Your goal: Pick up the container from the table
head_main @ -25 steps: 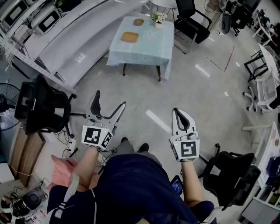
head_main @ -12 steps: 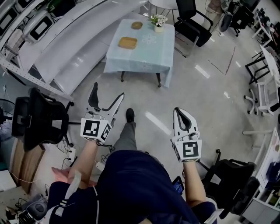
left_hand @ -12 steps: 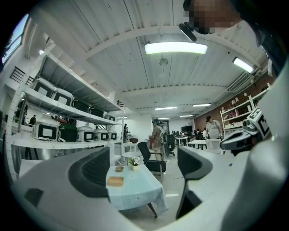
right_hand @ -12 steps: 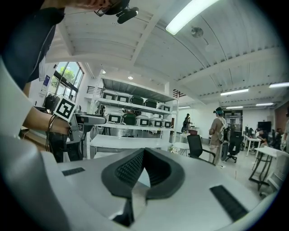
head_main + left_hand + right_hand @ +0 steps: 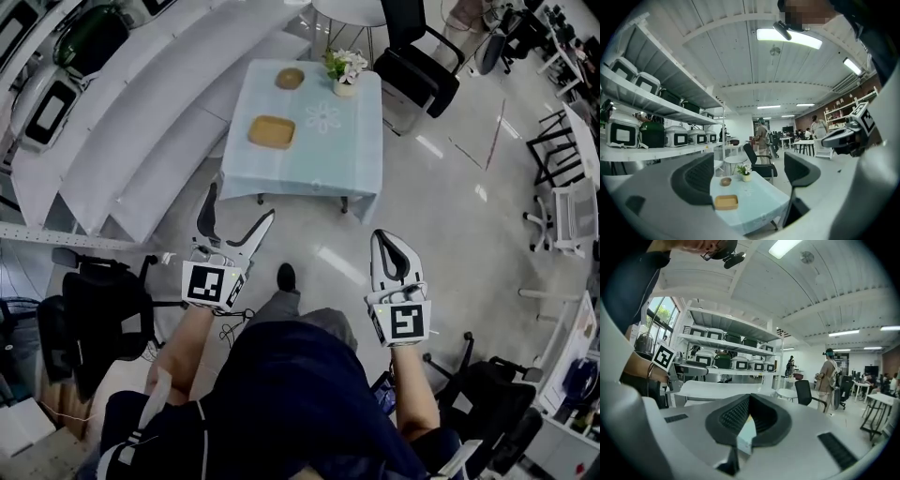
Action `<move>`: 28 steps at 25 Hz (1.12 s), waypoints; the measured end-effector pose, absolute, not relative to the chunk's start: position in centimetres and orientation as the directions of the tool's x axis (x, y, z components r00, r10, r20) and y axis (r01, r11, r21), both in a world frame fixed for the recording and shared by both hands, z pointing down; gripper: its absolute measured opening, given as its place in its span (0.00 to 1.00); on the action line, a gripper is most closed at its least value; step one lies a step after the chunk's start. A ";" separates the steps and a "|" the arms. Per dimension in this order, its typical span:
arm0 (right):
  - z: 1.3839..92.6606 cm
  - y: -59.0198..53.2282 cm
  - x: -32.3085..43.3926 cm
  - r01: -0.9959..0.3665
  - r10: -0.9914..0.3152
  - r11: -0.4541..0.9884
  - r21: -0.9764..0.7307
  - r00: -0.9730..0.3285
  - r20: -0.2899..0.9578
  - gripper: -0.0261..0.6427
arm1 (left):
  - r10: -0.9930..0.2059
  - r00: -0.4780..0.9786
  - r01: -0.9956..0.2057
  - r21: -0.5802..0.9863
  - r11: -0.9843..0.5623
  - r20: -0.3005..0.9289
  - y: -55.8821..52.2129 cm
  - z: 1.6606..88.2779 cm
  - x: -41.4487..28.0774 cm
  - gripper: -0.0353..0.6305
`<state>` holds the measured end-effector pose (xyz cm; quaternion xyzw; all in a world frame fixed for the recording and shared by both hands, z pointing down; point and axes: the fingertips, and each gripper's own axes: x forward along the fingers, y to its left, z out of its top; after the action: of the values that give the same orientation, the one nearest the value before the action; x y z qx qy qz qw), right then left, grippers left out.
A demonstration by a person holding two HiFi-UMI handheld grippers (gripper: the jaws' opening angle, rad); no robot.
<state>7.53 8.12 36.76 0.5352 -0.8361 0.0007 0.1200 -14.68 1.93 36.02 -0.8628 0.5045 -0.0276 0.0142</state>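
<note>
Pale glossy floor (image 5: 441, 202) fills most of the head view, with a worktop (image 5: 323, 159) under a light blue cloth standing near the top, well ahead of both grippers. The tan rectangular container (image 5: 272, 131) lies on the worktop's left half, apart from a round brown bowl (image 5: 290, 78) and a small flower pot (image 5: 345, 71) at the far edge. A black office chair (image 5: 419, 58) stands just beyond the worktop. The left gripper (image 5: 236, 211) is held over the floor short of the worktop, jaws spread and empty; the right gripper (image 5: 387, 239) is level with it, jaws brought together. In the left gripper view, the left gripper (image 5: 750, 176) has its jaws wide apart with nothing between them but the distant worktop (image 5: 761, 206); the container (image 5: 726, 202) sits at its near left, the bowl (image 5: 725, 181) and flower pot (image 5: 745, 173) behind it. In the right gripper view, the right gripper (image 5: 750, 397) is clenched, tips touching, gripping nothing. Shelving with boxed appliances (image 5: 726, 363) runs behind, and a person (image 5: 828, 378) stands at the right.
</note>
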 end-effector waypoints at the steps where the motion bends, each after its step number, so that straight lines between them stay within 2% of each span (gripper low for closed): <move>1: 37.1 6.8 7.5 -0.897 -0.894 0.425 0.125 -0.394 0.212 0.03 | -0.869 0.493 -0.867 -0.056 -0.494 0.039 0.3 36.2 -14.6 0.75; 5: 39.5 2.3 8.6 -0.894 -0.876 0.432 0.117 -0.385 0.292 0.03 | -0.867 0.493 -0.865 -0.064 -0.498 0.077 -5.5 37.9 -13.9 0.75; 15: 42.4 -9.6 11.1 -0.846 -0.817 0.525 0.092 -0.471 0.332 0.03 | -0.887 0.392 -0.906 -0.065 -0.418 0.245 -17.8 48.0 -13.0 0.74; 22: 44.9 -14.8 10.0 -0.812 -0.766 0.580 0.068 -0.515 0.385 0.03 | -0.882 0.308 -0.934 -0.063 -0.352 0.356 -25.5 55.9 -15.8 0.74; 28: 46.7 -18.1 7.7 -0.820 -0.767 0.568 0.067 -0.498 0.404 0.04 | -0.832 0.340 -0.916 -0.047 -0.399 0.439 -30.4 62.4 -17.9 0.74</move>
<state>7.72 -18.08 46.74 0.4598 -0.8629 0.0669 0.1986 -17.93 -30.41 62.43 -0.8118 0.5380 -0.2015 -0.1043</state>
